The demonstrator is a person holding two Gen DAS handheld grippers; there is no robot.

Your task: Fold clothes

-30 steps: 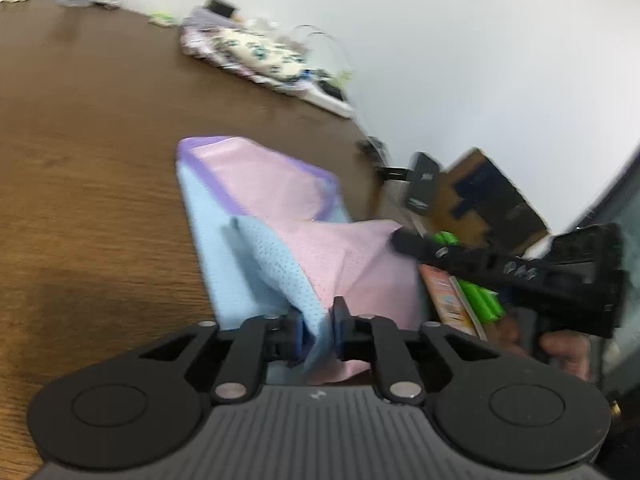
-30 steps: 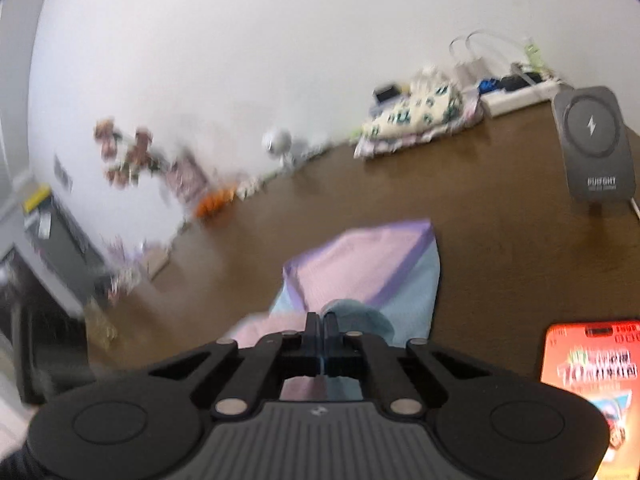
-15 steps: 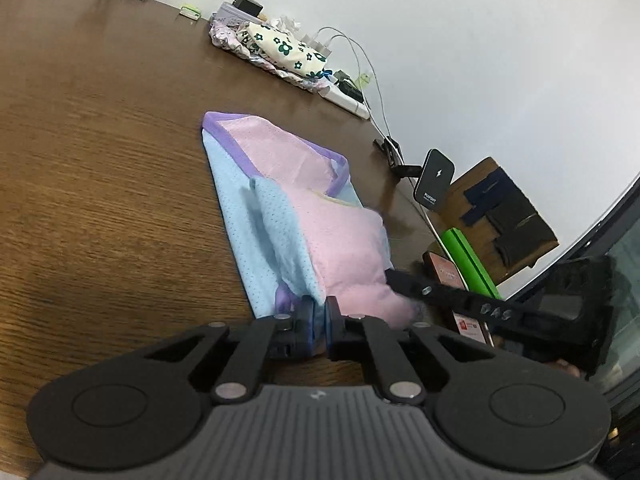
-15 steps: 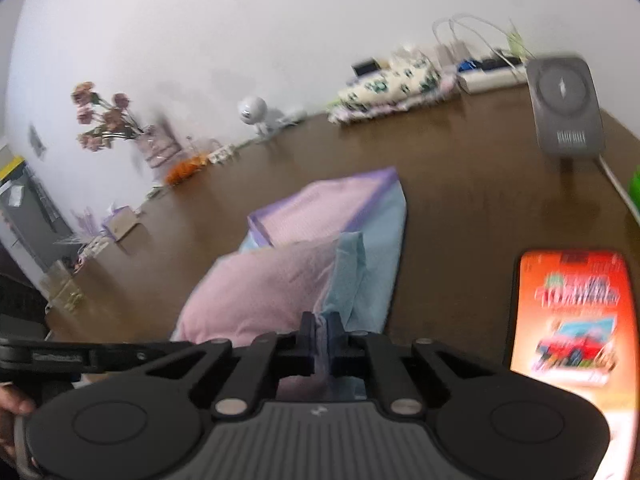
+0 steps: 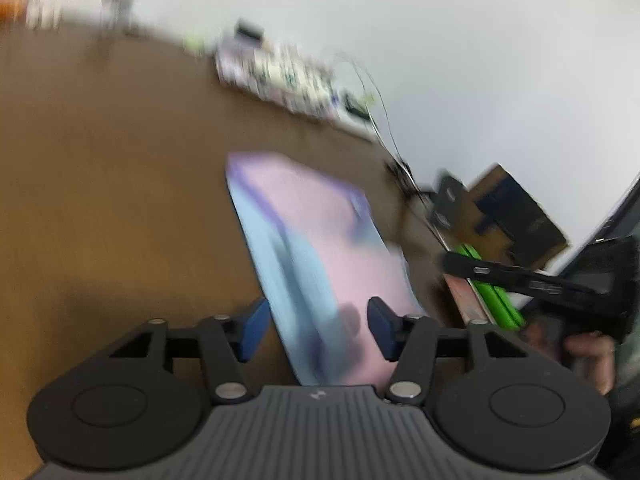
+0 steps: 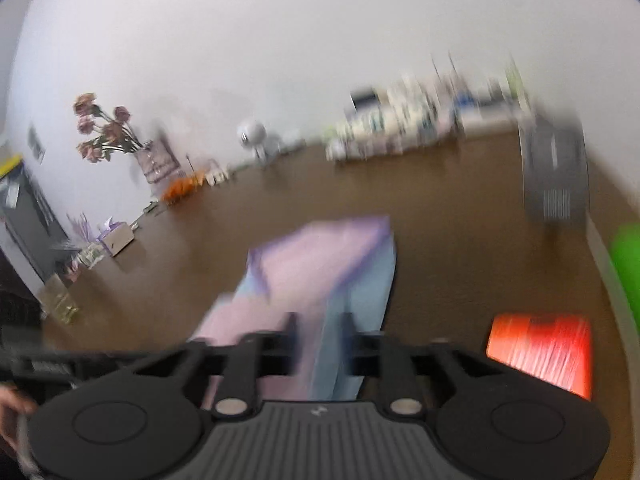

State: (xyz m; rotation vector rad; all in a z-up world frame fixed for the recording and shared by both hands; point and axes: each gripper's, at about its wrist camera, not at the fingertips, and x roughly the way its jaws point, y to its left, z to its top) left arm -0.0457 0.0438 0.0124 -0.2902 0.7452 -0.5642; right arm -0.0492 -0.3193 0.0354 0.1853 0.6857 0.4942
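A pink, light-blue and purple garment (image 5: 320,256) lies folded flat on the brown table (image 5: 100,200). My left gripper (image 5: 318,322) is open above the garment's near end, its blue pads (image 5: 254,326) apart with no cloth pinched. In the right wrist view the same garment (image 6: 320,276) stretches away from my right gripper (image 6: 320,330), which is also open over the near edge. From the left wrist view the right gripper (image 5: 560,284) shows at the right, held by a hand. Both views are motion-blurred.
A red-screened phone (image 6: 540,350) lies right of the garment, with a green object (image 6: 630,268) and a dark charger stand (image 6: 556,176) beyond. Folded patterned clothes (image 5: 280,80) and cables sit by the wall. A vase of flowers (image 6: 108,136) stands far left.
Both grippers were shut on the garment's folded edge; now both have opened and released it. The lifted fold has come down flat, and both grippers are drawing back.
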